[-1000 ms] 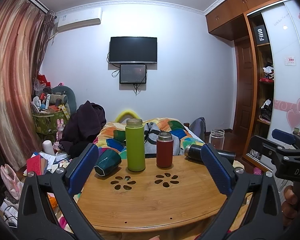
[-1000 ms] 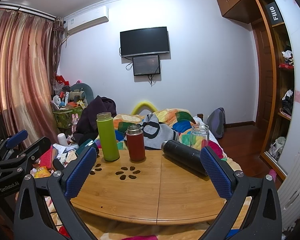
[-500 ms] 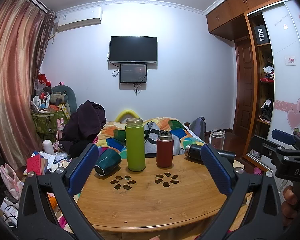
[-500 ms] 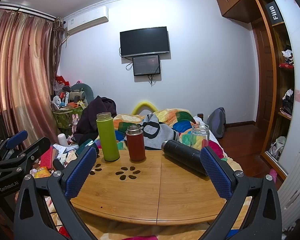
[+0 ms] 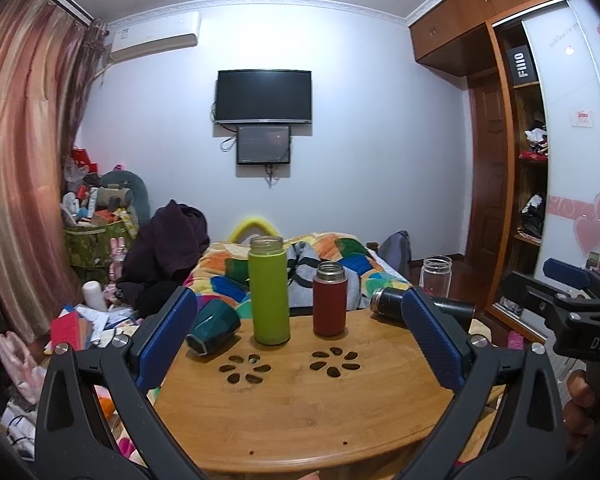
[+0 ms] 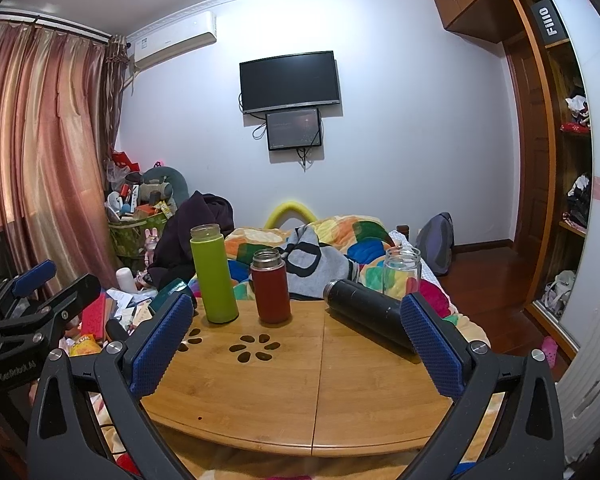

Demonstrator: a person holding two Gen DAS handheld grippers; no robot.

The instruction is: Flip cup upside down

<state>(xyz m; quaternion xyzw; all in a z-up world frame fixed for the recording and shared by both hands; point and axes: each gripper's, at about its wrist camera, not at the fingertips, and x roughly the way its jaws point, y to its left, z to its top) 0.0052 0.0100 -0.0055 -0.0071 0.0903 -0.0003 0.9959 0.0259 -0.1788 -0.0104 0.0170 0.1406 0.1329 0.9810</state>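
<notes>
Both tools, left tool (image 5: 299, 340) and right tool (image 6: 296, 338), hover wide, holding nothing.
Neither has committed: several cups crowd the worktop (image 5: 300, 412), green cup (image 5: 269, 289) upright.

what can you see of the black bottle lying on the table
The black bottle is a slim, matte dark cylinder that looks like a metal flask, lying on its side on the right part of the round wooden table. Its silvery neck points left toward the red bottle, with no cap visible on it. The far end is hidden behind a blue gripper pad. The clear glass jar stands just behind it. Nothing grips it; both grippers are open and apart from it.
</notes>
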